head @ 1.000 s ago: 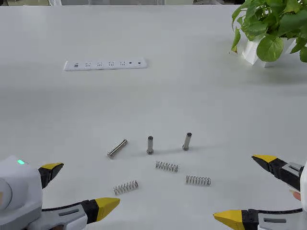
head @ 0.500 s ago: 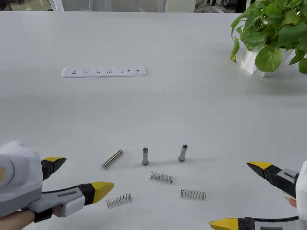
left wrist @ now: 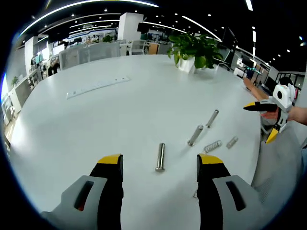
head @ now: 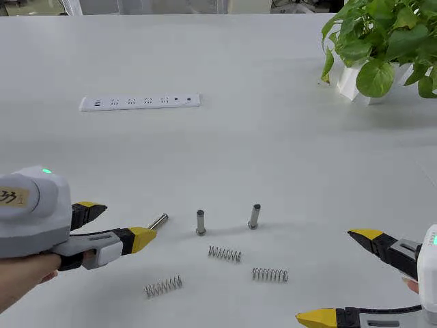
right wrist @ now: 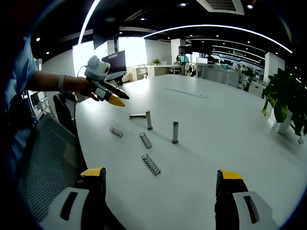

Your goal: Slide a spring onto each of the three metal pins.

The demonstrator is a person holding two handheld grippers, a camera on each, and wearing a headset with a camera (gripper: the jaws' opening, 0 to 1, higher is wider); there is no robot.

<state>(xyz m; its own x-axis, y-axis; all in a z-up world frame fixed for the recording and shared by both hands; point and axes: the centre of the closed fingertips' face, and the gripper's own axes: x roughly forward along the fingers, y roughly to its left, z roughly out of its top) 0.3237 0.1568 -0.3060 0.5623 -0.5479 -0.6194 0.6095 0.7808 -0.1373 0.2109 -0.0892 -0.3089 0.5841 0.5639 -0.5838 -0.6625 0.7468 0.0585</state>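
Three metal pins stand in a rough row on the tabletop (head: 273, 150). The lying pin (head: 159, 220) is flat on its side; the middle pin (head: 201, 222) and right pin (head: 254, 216) are upright. All three are bare.

Three springs lie loose, nearer the person: left spring (head: 163, 286), middle spring (head: 224, 254), right spring (head: 270, 275).

Left gripper (head: 126, 220): jaws spread, empty, one yellow tip just beside the lying pin. In the left gripper view that pin lies ahead, between the jaws.

Right gripper (head: 326, 275): jaws spread wide, empty, right of the right spring and apart from it.

Farther back are a power strip (head: 140, 102) and, at the far right, a potted plant (head: 382, 34).
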